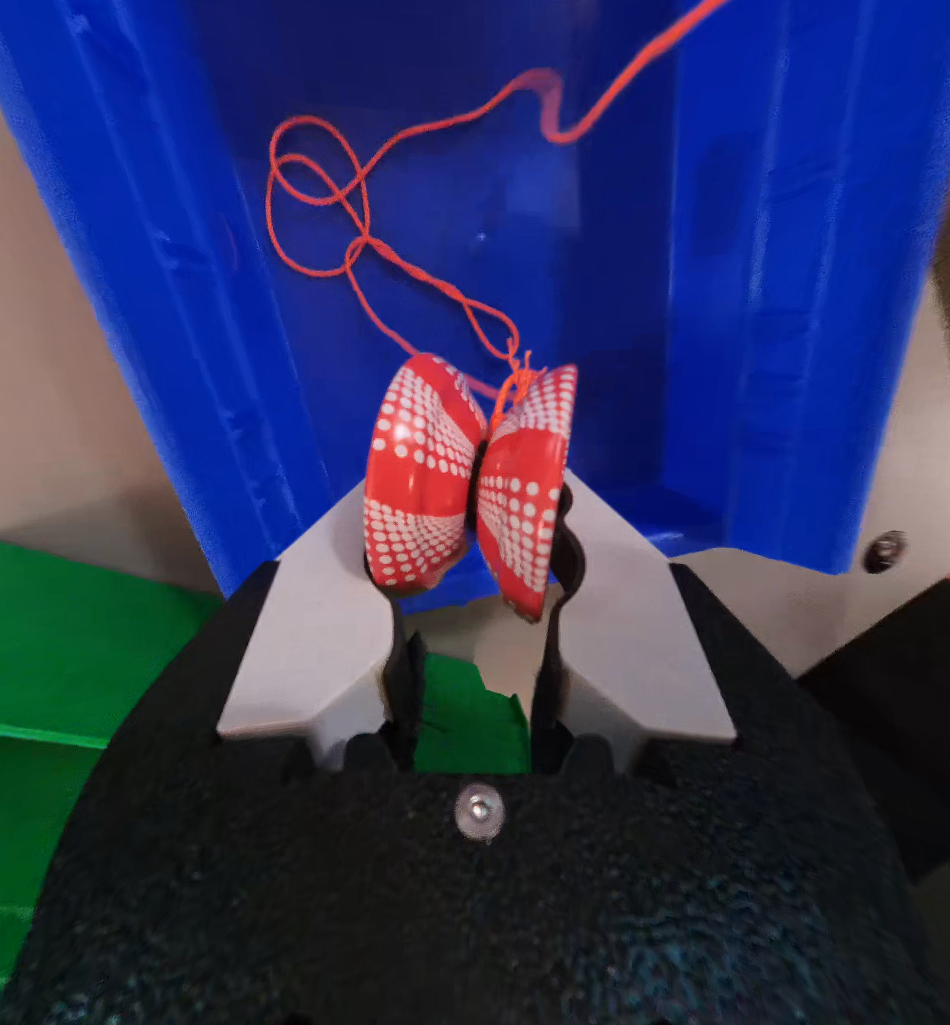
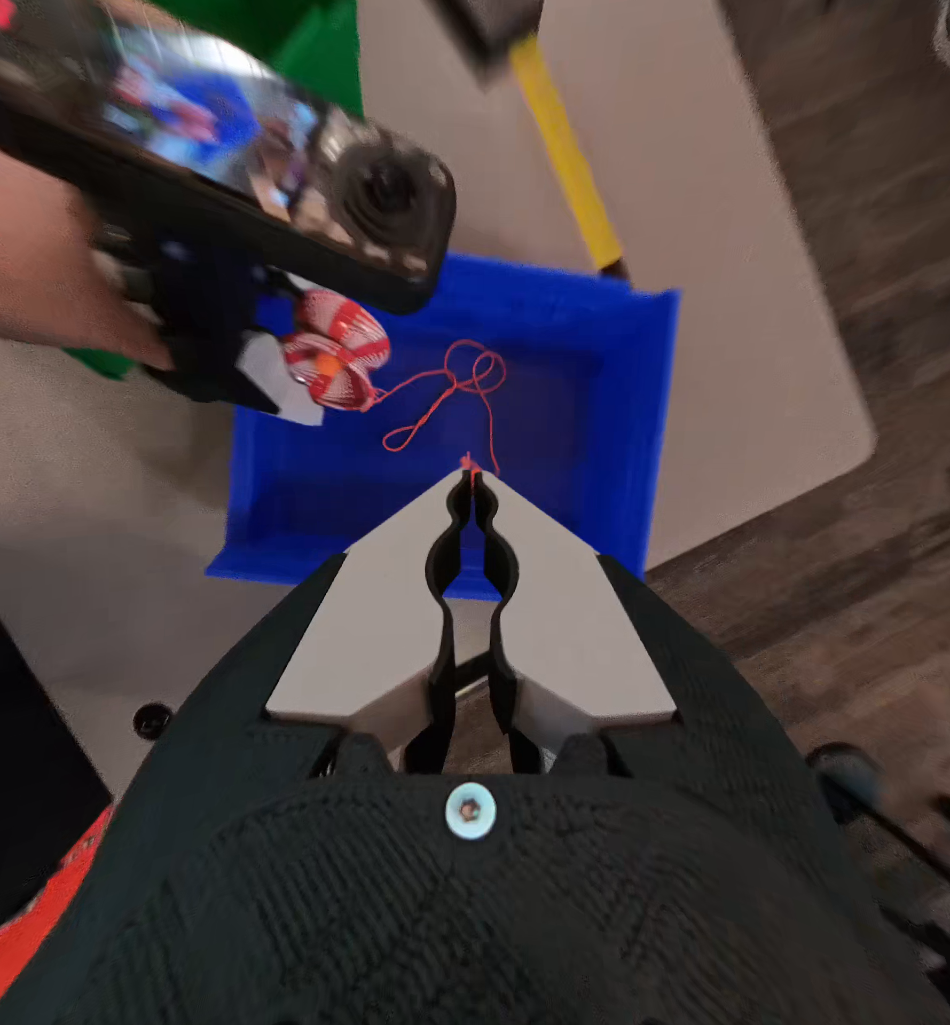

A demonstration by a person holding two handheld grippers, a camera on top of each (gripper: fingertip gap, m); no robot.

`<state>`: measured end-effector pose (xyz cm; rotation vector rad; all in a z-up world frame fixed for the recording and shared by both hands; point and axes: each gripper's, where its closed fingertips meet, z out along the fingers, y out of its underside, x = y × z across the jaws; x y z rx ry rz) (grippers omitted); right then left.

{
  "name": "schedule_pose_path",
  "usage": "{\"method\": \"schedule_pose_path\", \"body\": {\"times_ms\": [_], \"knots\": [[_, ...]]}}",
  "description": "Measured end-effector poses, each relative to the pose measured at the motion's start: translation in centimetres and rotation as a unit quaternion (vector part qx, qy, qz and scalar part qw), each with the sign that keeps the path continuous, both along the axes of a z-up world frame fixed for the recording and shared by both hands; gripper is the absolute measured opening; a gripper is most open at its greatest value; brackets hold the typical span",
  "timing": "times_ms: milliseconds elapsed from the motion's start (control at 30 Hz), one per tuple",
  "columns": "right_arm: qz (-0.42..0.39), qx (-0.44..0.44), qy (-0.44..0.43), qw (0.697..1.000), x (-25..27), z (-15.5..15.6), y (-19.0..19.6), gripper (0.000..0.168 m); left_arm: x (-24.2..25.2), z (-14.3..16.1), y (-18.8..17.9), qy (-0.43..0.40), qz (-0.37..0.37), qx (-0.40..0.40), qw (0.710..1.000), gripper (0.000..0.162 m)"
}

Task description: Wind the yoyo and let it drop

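Your left gripper [image 1: 464, 532], black-bodied with grey wedge fingers and wavy black pads, is clamped across the glossy red yoyo with white dot bands [image 1: 470, 477], one pad on each outer face, the groove facing up and the axle running between the fingers. In the right wrist view that yoyo [image 2: 339, 355] sits at about ten o'clock, raised over the near-left corner of the deep blue plastic bin [image 1: 683, 277], with a bare hand [image 2: 34, 260] behind the tool. Your right gripper [image 2: 470, 476] has its jaws pressed together at the tips, pinching the knotted end of the thin orange-red string [image 2: 450, 388]. Beyond the yoyo, toward twelve o'clock in the left wrist view, the string [image 1: 317, 188] hangs slack in several crossed loops before running up to one o'clock. Assessment: winding appears barely begun; hardly any string lies in the groove. Risks noted: pulling the line taut with those loops crossed could cinch a knot; slack may snag on a fingertip or the bin [image 2: 628, 388] wall; the tip-only pinch on the string end could slip under tension; and the glossy, curved yoyo halves could twist out of the pads while you wrap. A green sheet [image 1: 45, 638] lies at eight o'clock, clear of the work.
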<state>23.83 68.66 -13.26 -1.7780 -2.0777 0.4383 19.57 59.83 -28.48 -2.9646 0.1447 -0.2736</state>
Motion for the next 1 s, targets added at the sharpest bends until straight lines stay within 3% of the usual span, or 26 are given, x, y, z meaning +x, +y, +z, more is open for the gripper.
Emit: {"method": "schedule_pose_path", "body": {"times_ms": [33, 67, 100, 133, 200, 300, 333, 433, 567, 633, 767, 833, 900, 1000], "knots": [[-0.017, 0.003, -0.001, 1.0, -0.3, -2.4, 0.4, 0.0, -0.2, -0.6, -0.2, 0.016, -0.005, -0.009, 1.0, 0.053], [-0.03, 0.01, 0.01, 0.999, -0.7, -4.3, 0.8, 0.0, -0.4, -1.2, -0.4, 0.032, -0.011, -0.012, 0.999, 0.053], [-0.037, 0.015, 0.016, 0.999, -0.8, -5.8, 1.0, 0.01, -0.6, -1.6, -0.3, 0.047, -0.019, -0.009, 0.999, 0.054], [-0.038, 0.016, 0.014, 0.999, -0.9, -7.1, 0.9, 0.043, -0.7, -1.9, -0.2, 0.06, -0.019, 0.0, 0.998, 0.066], [-0.047, 0.026, 0.005, 0.999, -0.6, -8.8, 1.1, 0.103, -0.4, -2.1, 0.0, 0.068, -0.02, 0.014, 0.997, 0.126], [-0.066, 0.025, 0.017, 0.997, -0.2, -9.1, 1.4, 0.135, 0.8, -2.0, -0.1, 0.052, -0.016, 0.026, 0.998, 0.156], [-0.074, 0.023, 0.019, 0.997, 0.0, -9.1, 1.6, 0.141, 0.8, -1.8, 0.0, 0.058, -0.01, 0.034, 0.998, 0.159], [-0.092, 0.02, 0.039, 0.995, 0.6, -8.1, 2.2, 0.149, 1.1, -0.3, 0.1, 0.063, -0.004, 0.065, 0.996, 0.159], [-0.109, 0.04, 0.095, 0.989, 1.7, -4.2, 3.5, 0.149, 1.5, 2.9, -1.1, 0.035, 0.015, 0.086, 0.996, 0.16], [-0.117, -0.034, 0.173, 0.977, 1.5, -0.8, 2.4, 0.147, 2.1, 5.9, -1.5, -0.033, 0.055, 0.131, 0.989, 0.16], [-0.132, -0.284, 0.308, 0.898, 1.9, 6.0, 0.4, 0.134, 0.9, 12.2, -3.0, -0.092, 0.118, 0.246, 0.958, 0.158], [-0.098, -0.302, 0.338, 0.886, 2.4, 7.2, 0.0, 0.132, 0.6, 14.5, -4.2, -0.09, 0.128, 0.3, 0.941, 0.158], [-0.035, -0.257, 0.373, 0.891, 2.9, 7.9, -1.1, 0.133, 1.5, 16.5, -4.9, -0.098, 0.131, 0.359, 0.919, 0.153], [0.087, -0.242, 0.388, 0.885, 3.9, 8.3, -5.5, 0.132, 3.4, 18.8, -4.4, -0.105, 0.117, 0.436, 0.886, 0.127]]}}
